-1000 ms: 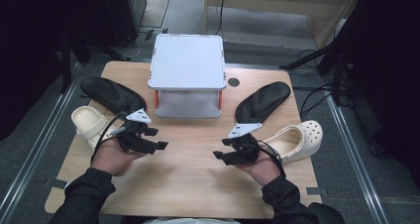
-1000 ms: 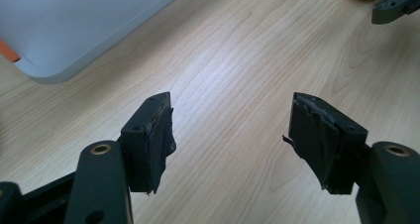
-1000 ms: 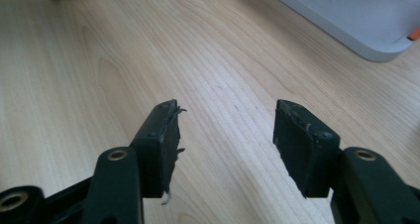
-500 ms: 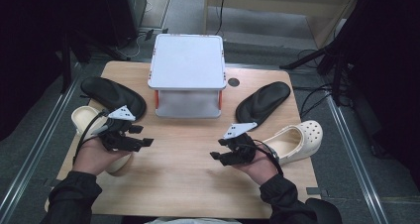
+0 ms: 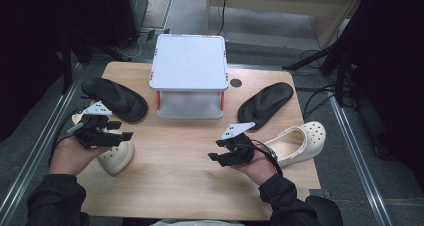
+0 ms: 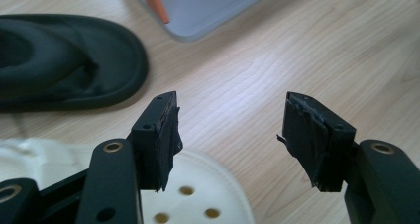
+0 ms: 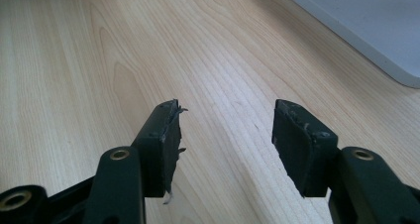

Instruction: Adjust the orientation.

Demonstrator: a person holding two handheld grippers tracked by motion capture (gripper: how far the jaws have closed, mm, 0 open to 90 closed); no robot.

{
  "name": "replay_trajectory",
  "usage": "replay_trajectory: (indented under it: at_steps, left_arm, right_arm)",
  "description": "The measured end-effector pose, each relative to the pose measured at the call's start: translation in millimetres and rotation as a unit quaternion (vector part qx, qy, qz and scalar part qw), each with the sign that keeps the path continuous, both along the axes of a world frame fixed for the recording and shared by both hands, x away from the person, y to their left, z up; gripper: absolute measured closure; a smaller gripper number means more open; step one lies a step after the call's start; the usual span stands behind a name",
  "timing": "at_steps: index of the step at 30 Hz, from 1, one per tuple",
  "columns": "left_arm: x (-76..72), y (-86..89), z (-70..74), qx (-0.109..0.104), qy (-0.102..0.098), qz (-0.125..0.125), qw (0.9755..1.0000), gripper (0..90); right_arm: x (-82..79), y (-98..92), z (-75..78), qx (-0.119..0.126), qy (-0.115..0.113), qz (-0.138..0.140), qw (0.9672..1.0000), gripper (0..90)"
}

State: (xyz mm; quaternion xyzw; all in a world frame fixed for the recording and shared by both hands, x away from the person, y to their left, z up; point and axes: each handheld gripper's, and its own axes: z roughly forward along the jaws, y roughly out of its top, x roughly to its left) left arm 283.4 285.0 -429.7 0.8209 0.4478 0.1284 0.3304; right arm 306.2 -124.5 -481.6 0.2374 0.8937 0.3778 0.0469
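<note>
A: Table first. Wooden table, pale grain, dark floor around it, metal rails along both long sides. A grey two-level stand sits at the far middle.

B: Footwear?

A: Four pieces. Black sandal far left, a second black sandal far right. White clog near left, another white clog near right.

B: Left gripper?

A: Left gripper hangs right over the near-left clog, jaws spread wide, nothing between them. In the left gripper view the clog's perforated toe lies just under the jaws, not touching the pads; the far-left sandal is beyond it.

B: Right one?

A: Right gripper at mid-table, jaws wide apart and empty. Its own view shows bare wood between the pads, stand corner at upper right. The right clog lies beside that hand, toward the table's right edge.

B: Room to move?

A: Open wood between the two grippers and up to the stand. Clogs sit close to the side edges; the near edge is taken by the forearms.
</note>
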Motion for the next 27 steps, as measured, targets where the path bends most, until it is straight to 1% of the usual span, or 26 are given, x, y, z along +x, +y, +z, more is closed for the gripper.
replay_trajectory:
  at_steps: [1,2,3,6,7,8,10,11,13,16,17,18,19,20,21,22,23,24,25,26,27]
  left_arm:
    - [0.0,0.0,0.0,0.0,0.0,0.0,1.0,39.9]
    - [1.0,6.1,1.0,0.003,0.001,0.008,1.0,39.9]
    - [1.7,9.4,1.4,0.01,0.0,0.011,0.9999,39.9]
    - [2.7,18.4,1.5,0.01,-0.003,0.023,0.9997,39.5]
    - [2.7,18.4,1.5,0.01,-0.003,0.023,0.9997,39.0]
    - [2.8,23.6,1.8,0.01,-0.005,0.029,0.9995,38.8]
    - [3.1,28.5,1.9,0.019,-0.008,0.04,0.999,38.8]
    - [3.1,28.5,1.9,0.019,-0.008,0.04,0.999,38.8]
    - [4.9,35.9,-0.3,0.029,-0.004,0.05,0.9983,38.8]
    - [7.2,40.9,-5.1,0.038,0.003,0.053,0.9978,38.8]
    - [7.9,43.2,-6.8,0.038,0.002,0.051,0.998,38.8]
    - [8.0,45.5,-7.3,0.029,-0.001,0.05,0.9983,39.9]
    - [8.7,47.8,-6.9,0.026,-0.001,0.053,0.9983,40.3]
    - [9.1,48.7,-6.7,0.026,-0.003,0.061,0.9978,39.9]
    - [9.1,48.7,-6.7,0.026,-0.003,0.061,0.9978,38.9]
    - [10.1,51.3,-7.4,0.031,0.003,0.067,0.9972,38.9]
    - [10.1,51.3,-7.4,0.031,0.003,0.067,0.9972,39.0]
    - [11.4,55.5,-9.8,0.033,0.01,0.073,0.9967,39.1]
    - [11.4,55.5,-9.8,0.033,0.01,0.073,0.9967,39.3]
    - [14.2,59.5,-14.8,0.041,0.02,0.083,0.9954,39.4]
    - [14.2,59.5,-14.8,0.041,0.02,0.083,0.9954,39.8]
  right_arm:
    - [0.0,0.0,0.0,0.0,0.0,0.0,1.0,45.4]
    - [0.3,0.0,0.1,0.001,0.0,-0.001,1.0,45.4]
    - [0.5,0.2,-0.1,0.0,0.001,-0.002,1.0,45.4]
    - [0.2,0.9,-0.7,-0.003,0.002,-0.002,1.0,45.3]
    - [0.2,0.9,-0.7,-0.003,0.002,-0.002,1.0,45.3]
    - [0.2,1.0,-0.8,-0.004,0.001,-0.002,1.0,45.4]
    - [0.2,1.2,-1.0,-0.005,0.002,-0.003,1.0,45.4]
    - [0.2,1.2,-1.0,-0.005,0.002,-0.003,1.0,45.4]
    - [0.2,1.2,-1.2,-0.006,0.001,-0.003,1.0,45.3]
    - [0.7,1.4,-1.7,-0.007,-0.001,-0.002,1.0,45.3]
    - [0.8,1.6,-1.9,-0.007,-0.001,-0.002,1.0,45.4]
    - [0.7,1.7,-2.0,-0.007,0.0,-0.003,1.0,45.4]
    - [0.8,1.8,-2.1,-0.008,-0.001,-0.003,1.0,45.3]
    - [0.7,1.9,-2.2,-0.008,-0.001,-0.002,1.0,45.3]
    - [0.7,1.9,-2.2,-0.008,-0.001,-0.002,1.0,45.3]
    - [0.6,2.3,-2.4,-0.009,0.0,-0.003,1.0,45.3]
    - [0.5,2.5,-2.6,-0.01,0.001,-0.002,0.9999,45.3]
    - [0.5,2.6,-2.7,-0.011,0.001,-0.003,0.9999,45.3]
    - [0.5,2.6,-2.7,-0.011,0.001,-0.003,0.9999,45.3]
    - [0.6,2.8,-2.9,-0.011,-0.001,-0.002,0.9999,45.3]
    - [0.6,2.8,-2.9,-0.011,-0.001,-0.002,0.9999,45.3]
